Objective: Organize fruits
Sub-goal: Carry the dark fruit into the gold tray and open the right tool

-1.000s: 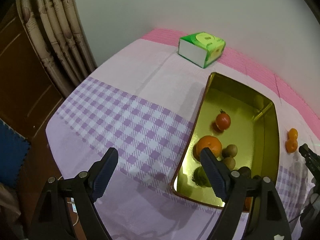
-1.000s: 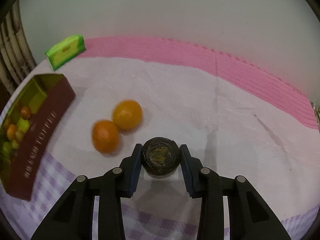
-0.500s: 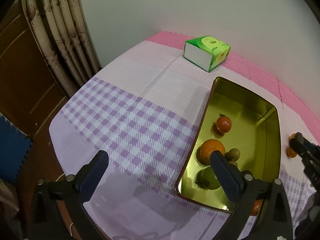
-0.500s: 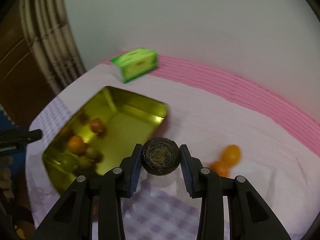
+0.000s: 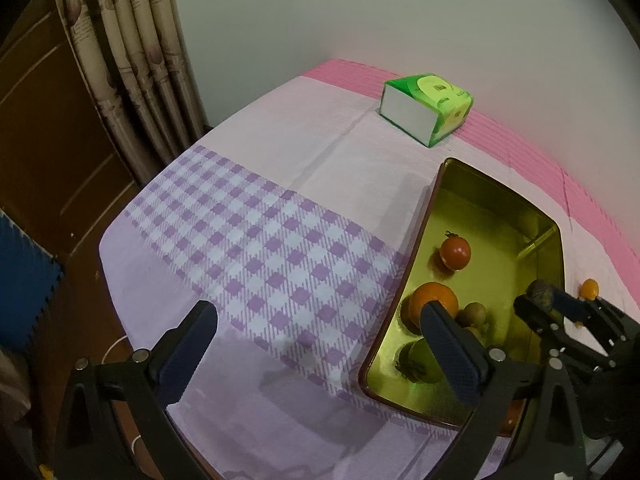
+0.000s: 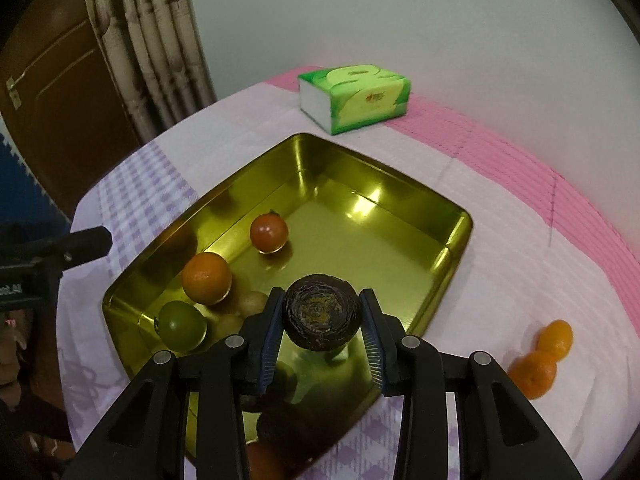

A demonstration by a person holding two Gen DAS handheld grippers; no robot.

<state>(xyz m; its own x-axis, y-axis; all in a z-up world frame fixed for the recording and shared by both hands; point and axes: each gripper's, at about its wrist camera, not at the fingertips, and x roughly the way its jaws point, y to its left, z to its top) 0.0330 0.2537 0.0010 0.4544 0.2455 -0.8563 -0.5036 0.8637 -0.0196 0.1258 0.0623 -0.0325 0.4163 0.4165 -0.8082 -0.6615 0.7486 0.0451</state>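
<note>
My right gripper (image 6: pixel 321 300) is shut on a dark, wrinkled round fruit (image 6: pixel 320 314) and holds it above the near end of a gold tin tray (image 6: pixel 380 184). In the tray lie a red tomato (image 6: pixel 269 233), an orange (image 6: pixel 206 278), a green fruit (image 6: pixel 182 325) and brownish kiwis (image 6: pixel 252 300). Two small oranges (image 6: pixel 534 372) rest on the cloth right of the tray. My left gripper (image 5: pixel 316 320) stands wide open and empty over the checked cloth, left of the tray (image 5: pixel 500 188). In the left wrist view the right gripper (image 5: pixel 546 300) enters from the right with the dark fruit (image 5: pixel 540 292).
A green tissue pack (image 6: pixel 356 96) lies beyond the tray near the wall. The table's left edge (image 5: pixel 108 264) drops off toward a curtain (image 5: pixel 132 60) and a brown door. A pink mat (image 6: pixel 520 148) covers the far side of the table.
My right gripper swung left with the dark fruit, from beside the two small oranges to above the tray. The left gripper's jaws spread wider.
</note>
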